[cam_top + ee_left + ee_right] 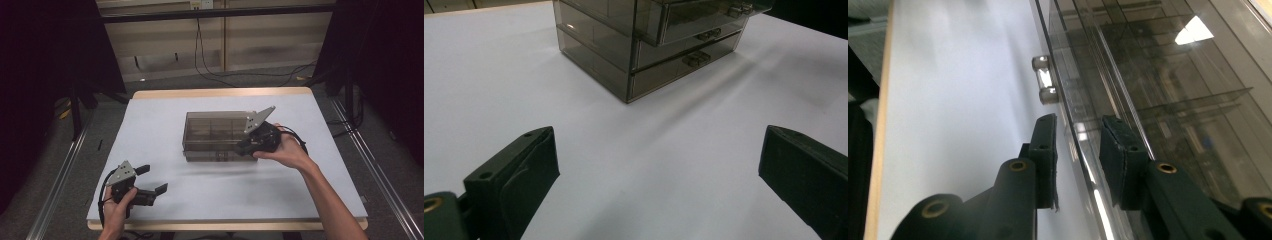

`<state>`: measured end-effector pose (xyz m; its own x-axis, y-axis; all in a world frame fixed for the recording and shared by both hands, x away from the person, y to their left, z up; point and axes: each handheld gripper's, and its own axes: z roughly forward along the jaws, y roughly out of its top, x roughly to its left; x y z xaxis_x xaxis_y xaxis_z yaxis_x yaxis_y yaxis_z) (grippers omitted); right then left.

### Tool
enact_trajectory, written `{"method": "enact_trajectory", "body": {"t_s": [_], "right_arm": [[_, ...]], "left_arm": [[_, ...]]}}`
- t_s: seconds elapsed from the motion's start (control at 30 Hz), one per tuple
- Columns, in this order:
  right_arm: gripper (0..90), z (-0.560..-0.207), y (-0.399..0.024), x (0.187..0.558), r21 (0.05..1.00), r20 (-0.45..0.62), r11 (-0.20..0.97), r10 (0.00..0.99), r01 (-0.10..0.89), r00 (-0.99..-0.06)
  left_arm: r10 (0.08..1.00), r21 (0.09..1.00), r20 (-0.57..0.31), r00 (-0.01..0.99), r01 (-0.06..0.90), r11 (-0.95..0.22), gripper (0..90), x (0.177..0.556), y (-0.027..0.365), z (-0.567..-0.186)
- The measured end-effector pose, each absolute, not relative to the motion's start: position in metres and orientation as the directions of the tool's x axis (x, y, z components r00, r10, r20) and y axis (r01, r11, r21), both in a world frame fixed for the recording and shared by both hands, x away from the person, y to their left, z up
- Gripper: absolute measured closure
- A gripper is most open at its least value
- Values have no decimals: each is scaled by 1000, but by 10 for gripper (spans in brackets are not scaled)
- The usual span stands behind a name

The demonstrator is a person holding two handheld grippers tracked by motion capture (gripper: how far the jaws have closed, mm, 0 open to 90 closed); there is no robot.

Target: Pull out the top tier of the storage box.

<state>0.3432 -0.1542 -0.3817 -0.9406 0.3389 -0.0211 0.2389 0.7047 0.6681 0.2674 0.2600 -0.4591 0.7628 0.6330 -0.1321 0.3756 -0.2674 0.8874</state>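
A smoky transparent drawer box (217, 132) stands in the middle of the white table (210, 200). In the left gripper view the box (624, 55) shows three stacked drawers, and the top drawer (704, 20) sticks out a little. My right gripper (242, 147) is at the box's front right. Its jaws straddle the thin front panel (1075, 125) of a drawer, with a narrow gap on each side, just short of the metal handle (1044, 80). My left gripper (154, 178) rests wide open near the table's front left, its fingers (524, 170) pointing at the box with nothing between them.
Wooden table edges frame the white sheet. Dark curtains and stand legs (75, 115) flank the table, and cables (240, 75) lie on the floor behind it. Metal rails (375, 170) run along both sides.
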Motion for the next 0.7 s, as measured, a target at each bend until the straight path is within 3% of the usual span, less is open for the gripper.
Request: {"method": "enact_trajectory", "body": {"t_s": [0.37, 0.7], "right_arm": [[687, -390, -148, 345, 633, -51, 743, 320, 218, -946], [754, -398, -141, 347, 596, -55, 775, 301, 211, -952]], "left_arm": [[635, 887, -130, 761, 376, -269, 26, 267, 261, -459], [639, 887, -132, 757, 379, -265, 26, 267, 260, -459]]}}
